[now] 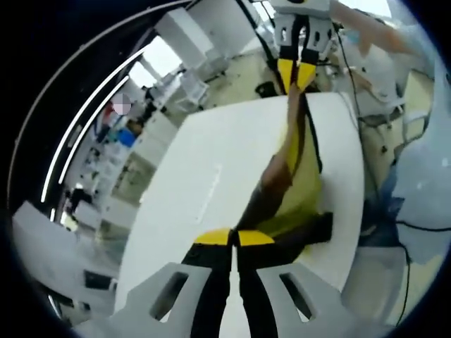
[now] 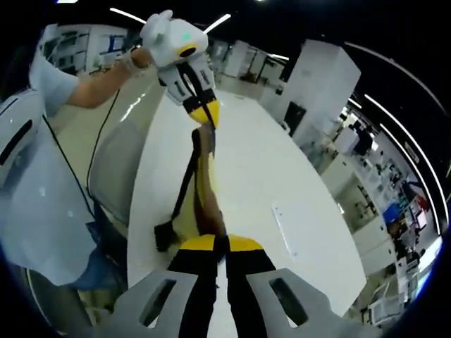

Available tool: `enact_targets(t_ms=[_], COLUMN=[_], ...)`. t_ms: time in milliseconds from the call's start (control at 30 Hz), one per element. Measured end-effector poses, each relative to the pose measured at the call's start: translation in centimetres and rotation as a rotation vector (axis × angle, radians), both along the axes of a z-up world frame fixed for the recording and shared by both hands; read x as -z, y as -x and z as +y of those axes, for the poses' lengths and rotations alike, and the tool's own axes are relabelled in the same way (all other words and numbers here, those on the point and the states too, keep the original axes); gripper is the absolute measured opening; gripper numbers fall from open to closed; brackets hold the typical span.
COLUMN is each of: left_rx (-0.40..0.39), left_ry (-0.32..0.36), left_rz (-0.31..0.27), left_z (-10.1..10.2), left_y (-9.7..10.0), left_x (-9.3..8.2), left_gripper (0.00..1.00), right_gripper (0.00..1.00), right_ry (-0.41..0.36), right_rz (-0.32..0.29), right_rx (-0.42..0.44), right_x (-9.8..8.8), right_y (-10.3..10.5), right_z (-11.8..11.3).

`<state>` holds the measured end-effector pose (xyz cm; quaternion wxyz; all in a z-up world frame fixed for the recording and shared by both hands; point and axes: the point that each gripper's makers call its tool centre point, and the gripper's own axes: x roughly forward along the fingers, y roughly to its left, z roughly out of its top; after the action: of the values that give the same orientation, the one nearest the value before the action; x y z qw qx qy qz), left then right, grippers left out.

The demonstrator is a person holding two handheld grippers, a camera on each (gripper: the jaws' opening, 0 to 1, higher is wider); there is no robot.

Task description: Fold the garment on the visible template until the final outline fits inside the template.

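The garment [image 1: 299,165], yellow with dark brown and black parts, hangs stretched in a narrow band above the white desk [image 1: 211,169], held at both ends between the two grippers. In the left gripper view, the left gripper [image 1: 234,238] has its yellow-tipped fingers [image 1: 211,237] closed together on the garment's near end, just above the desk's near edge, and the right gripper [image 1: 297,72] shows beyond the desk's far edge, its yellow tips pinched on the other end of the cloth. In the right gripper view, the right gripper [image 2: 220,243] is clamped on the garment [image 2: 204,190] with its fingers [image 2: 243,243] together, and the left gripper [image 2: 206,113] holds the far end over the desk [image 2: 282,183], with a person's hand [image 2: 137,60] on its handle. A black part of the cloth hangs down toward the desk surface near its edge. A faint pale rectangle [image 2: 285,229] lies on the desk beside the garment; whether it is the template I cannot tell.
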<state>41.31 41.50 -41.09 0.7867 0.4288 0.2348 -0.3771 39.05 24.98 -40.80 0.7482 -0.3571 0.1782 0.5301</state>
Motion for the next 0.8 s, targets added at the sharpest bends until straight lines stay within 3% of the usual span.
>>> enact_targets(t_ms=[100, 467, 567, 800], left_rx=[-0.032, -0.020, -0.013, -0.007], left_ry=[-0.031, -0.065, -0.067, -0.100], left_rz=[0.025, 0.056, 0.078, 0.096], left_z=[0.6, 0.5, 0.5, 0.7], left_y=[0.2, 1.1, 1.5, 2.4], left_x=[-0.6, -2.4, -2.8, -3.7], left_gripper=[0.00, 0.00, 0.00, 0.00], right_gripper=[0.03, 0.03, 0.03, 0.03], right_ry=[0.001, 0.022, 0.069, 0.074], right_rz=[-0.006, -0.012, -0.031, 0.007], right_rx=[-0.008, -0.057, -0.047, -0.081], right_x=[-0.9, -3.5, -3.6, -4.2], right_y=[0.1, 1.1, 0.5, 1.4], right_z=[0.0, 0.4, 0.1, 0.5])
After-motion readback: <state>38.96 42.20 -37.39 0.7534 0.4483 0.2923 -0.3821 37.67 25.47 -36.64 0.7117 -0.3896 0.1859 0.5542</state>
